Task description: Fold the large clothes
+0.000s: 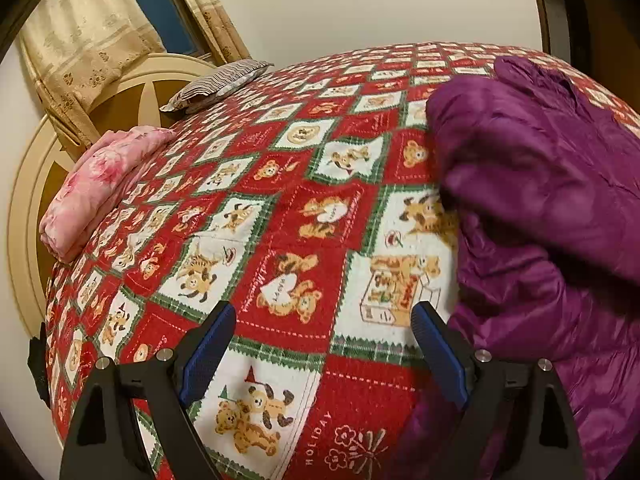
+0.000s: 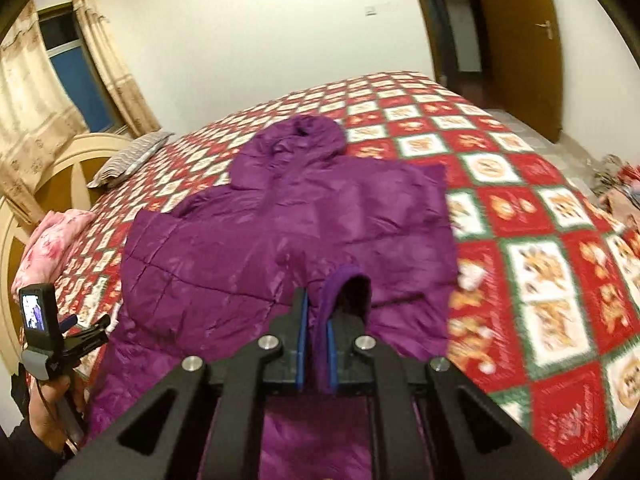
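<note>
A purple puffy hooded jacket point(image 2: 280, 232) lies spread on the bed, its hood point(image 2: 304, 136) pointing to the far side. My right gripper point(image 2: 316, 316) is shut on a sleeve cuff point(image 2: 352, 280) of the jacket, which stands up between the blue pads. My left gripper point(image 1: 324, 312) is open over the bare bedspread, nothing between its fingers. The jacket point(image 1: 540, 200) bulges just right of its right finger point(image 1: 436, 344). In the right wrist view the left gripper point(image 2: 86, 326) shows at the jacket's left edge, held by a hand point(image 2: 48, 412).
A red, white and green bear-print quilt point(image 1: 300, 200) covers the bed. A folded pink blanket point(image 1: 100, 184) and a striped pillow point(image 1: 216, 84) lie by the cream headboard point(image 1: 120, 92). A brown door point(image 2: 516, 40) stands beyond the bed's far right corner.
</note>
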Motion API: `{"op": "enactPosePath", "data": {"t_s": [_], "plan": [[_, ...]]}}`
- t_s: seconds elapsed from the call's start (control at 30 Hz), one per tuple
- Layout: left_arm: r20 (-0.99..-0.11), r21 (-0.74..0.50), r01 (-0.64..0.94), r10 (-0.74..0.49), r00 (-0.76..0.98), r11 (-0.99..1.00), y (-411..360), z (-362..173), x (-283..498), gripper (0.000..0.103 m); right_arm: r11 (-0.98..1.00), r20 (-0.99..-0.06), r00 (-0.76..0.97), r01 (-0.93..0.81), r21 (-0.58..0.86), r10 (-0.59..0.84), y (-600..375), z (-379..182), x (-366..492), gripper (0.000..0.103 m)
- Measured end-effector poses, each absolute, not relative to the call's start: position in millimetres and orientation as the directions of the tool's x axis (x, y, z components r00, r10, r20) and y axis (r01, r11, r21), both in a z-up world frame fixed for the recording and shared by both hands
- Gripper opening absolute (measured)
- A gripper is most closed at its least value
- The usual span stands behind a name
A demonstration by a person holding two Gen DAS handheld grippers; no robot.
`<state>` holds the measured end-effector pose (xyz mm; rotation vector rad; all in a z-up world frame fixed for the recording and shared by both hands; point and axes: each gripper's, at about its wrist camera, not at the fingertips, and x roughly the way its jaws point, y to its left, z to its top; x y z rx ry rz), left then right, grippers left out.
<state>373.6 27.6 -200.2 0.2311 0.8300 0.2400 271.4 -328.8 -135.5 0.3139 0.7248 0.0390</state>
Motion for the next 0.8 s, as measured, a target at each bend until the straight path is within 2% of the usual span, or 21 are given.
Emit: {"op": "enactPosePath", "data": {"t_s": [0.13,0.3,0.33,0.37,0.4,0.43,0.57,0.63,0.73,0.8], "plan": [[-0.696,0.311,-0.101,0.299,0.653,0.945,23.9,-202.3,372.5,0.090,0.958,-0.696,0.714,0.138,0.251,0.080,-339.5,-159.0,263.3,0.010],[-0.685,0.309,-0.068,0.272,0.676,0.949,12.3,-184.5,375.7,0.090,0.949,-0.715,0.699,0.218,0.228,0.011,-354.9,-175.4,273.5,0.013],[-0.682,0.307,-0.059,0.263,0.683,0.950,9.6,-177.0,376.9,0.090,0.949,-0.721,0.693,0.226,0.219,0.001,-355.7,-176.1,276.2,0.023],[-0.679,0.298,-0.053,0.251,0.690,0.953,7.8,-169.1,378.1,0.090,0.948,-0.725,0.689,0.235,0.215,-0.007,-357.1,-174.7,277.1,0.044],[-0.679,0.282,-0.046,0.234,0.696,0.958,6.9,-160.7,379.7,0.090,0.941,-0.714,0.700,0.249,0.229,-0.011,-361.0,-171.3,271.8,0.053],[-0.676,0.262,-0.040,0.213,0.705,0.964,5.8,-150.8,381.8,0.090,0.933,-0.707,0.707,0.273,0.235,-0.029,-363.8,-167.4,268.2,0.056],[-0.651,0.217,-0.036,0.172,0.739,0.975,-8.6,-122.6,399.0,0.090,0.902,-0.672,0.727,0.373,0.217,-0.139,-372.7,-149.8,253.6,0.056],[-0.633,0.207,-0.034,0.160,0.757,0.978,-26.8,-119.1,413.5,0.090,0.905,-0.641,0.755,0.357,0.231,-0.135,-368.2,-141.8,256.0,0.055],[-0.606,0.244,-0.024,0.171,0.777,0.969,-53.9,-133.3,430.1,0.090,0.934,-0.639,0.766,0.276,0.227,-0.071,-346.8,-141.4,278.3,0.042],[-0.626,0.287,-0.028,0.210,0.751,0.957,-67.7,-157.4,443.4,0.090,0.946,-0.647,0.762,0.236,0.220,-0.040,-334.8,-147.8,293.5,0.038]]}}
